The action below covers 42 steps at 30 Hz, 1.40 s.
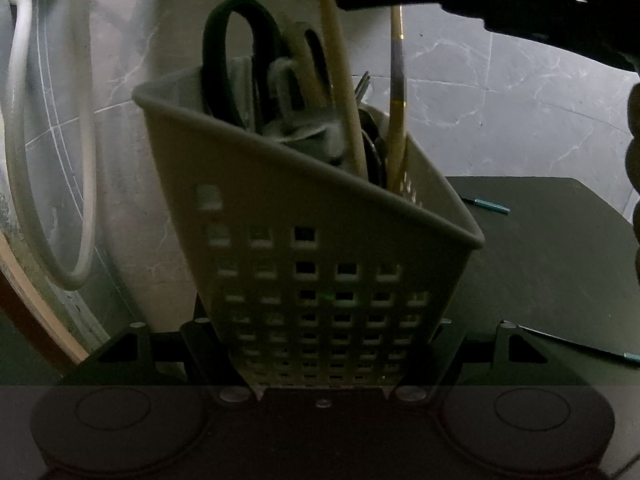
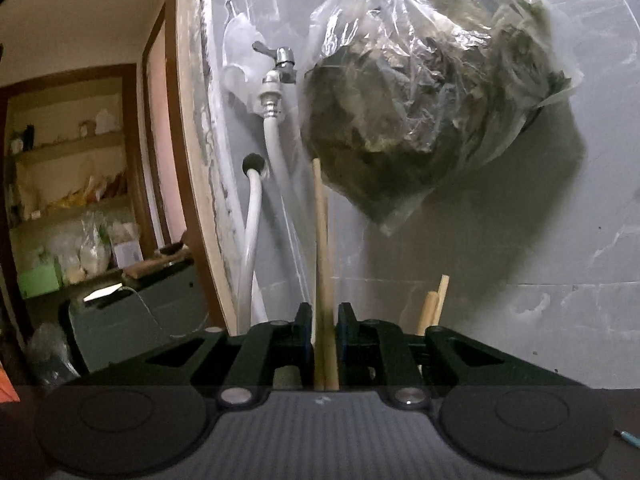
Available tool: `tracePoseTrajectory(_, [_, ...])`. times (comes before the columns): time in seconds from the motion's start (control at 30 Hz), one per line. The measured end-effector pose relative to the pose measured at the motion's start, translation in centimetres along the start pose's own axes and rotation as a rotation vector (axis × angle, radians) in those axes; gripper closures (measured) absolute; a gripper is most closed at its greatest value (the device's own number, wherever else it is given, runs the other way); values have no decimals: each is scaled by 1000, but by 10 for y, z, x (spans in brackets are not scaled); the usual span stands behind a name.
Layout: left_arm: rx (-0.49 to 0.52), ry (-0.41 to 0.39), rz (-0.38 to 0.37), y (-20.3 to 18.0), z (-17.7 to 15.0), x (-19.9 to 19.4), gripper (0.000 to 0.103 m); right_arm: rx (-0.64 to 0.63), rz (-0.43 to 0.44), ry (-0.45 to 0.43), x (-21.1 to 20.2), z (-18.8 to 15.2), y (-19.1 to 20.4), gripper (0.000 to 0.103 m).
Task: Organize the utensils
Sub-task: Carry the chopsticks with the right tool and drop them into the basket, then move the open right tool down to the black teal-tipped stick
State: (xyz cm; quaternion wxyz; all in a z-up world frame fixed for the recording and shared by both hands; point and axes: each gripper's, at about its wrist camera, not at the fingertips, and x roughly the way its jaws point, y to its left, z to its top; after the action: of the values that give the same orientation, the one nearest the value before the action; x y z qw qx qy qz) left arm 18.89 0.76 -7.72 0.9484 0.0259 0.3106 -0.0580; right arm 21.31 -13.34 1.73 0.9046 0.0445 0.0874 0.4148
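The landmark is the grey perforated caddy, which the left tool pinches by its lower walls, tilted, over the dark desk. Everything the coming move needs lies above that caddy's open mouth: the right tool reaches in over it from the upper right, and in its narrow gap stands a pair of wooden chopsticks, long axis nearly upright, lower ends already down inside the caddy. I cannot tell whether the pads still press on the sticks or stand just off them; the gap looks barely wider than the pair. So the right hand is the nearer one and the path is straight down.

Inside the caddy, left of the chopsticks, black-handled scissors take up much of the room; just right of them stands a gold-banded utensil handle. Two teal-tipped sticks lie on the desk to the right of the caddy. Behind it hang a white hose and a bag of greens, clear of the drop.
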Motion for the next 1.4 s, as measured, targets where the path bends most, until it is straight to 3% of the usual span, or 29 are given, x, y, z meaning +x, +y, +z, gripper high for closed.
tracePoseTrajectory(0.13, [-1, -5, 1, -1, -1, 0, 27, -19, 2, 6, -8, 6, 2, 52])
tracePoseTrajectory(0.27, [-3, -9, 2, -1, -3, -1, 27, -38, -12, -34, -23, 24, 2, 35])
tracePoseTrajectory(0.33, [-4, -10, 2, -1, -4, -1, 27, -45, -40, -56, -35, 34, 0, 15])
tracePoseTrajectory(0.43, [-3, -14, 3, -1, -5, -1, 27, -36, -130, -63, -52, 43, -7, 4])
tracePoseTrajectory(0.57, [-5, -15, 4, 0, -5, -1, 27, -3, -345, 40, -69, 47, -22, 0])
tracePoseTrajectory(0.67, [-11, -8, -1, 1, -4, -1, 27, 67, -502, 166, -79, 41, -40, 0])
tracePoseTrajectory(0.77, [-7, 0, -3, 1, -2, 0, 27, 119, -577, 269, -94, 24, -57, 0])
tracePoseTrajectory(1.03, [-2, 13, 0, 1, 3, 2, 27, 74, -523, 559, -120, -41, -72, 0])
tracePoseTrajectory(1.4, [-14, 22, 21, -4, 4, 4, 27, -164, -361, 708, -46, -48, -128, 0])
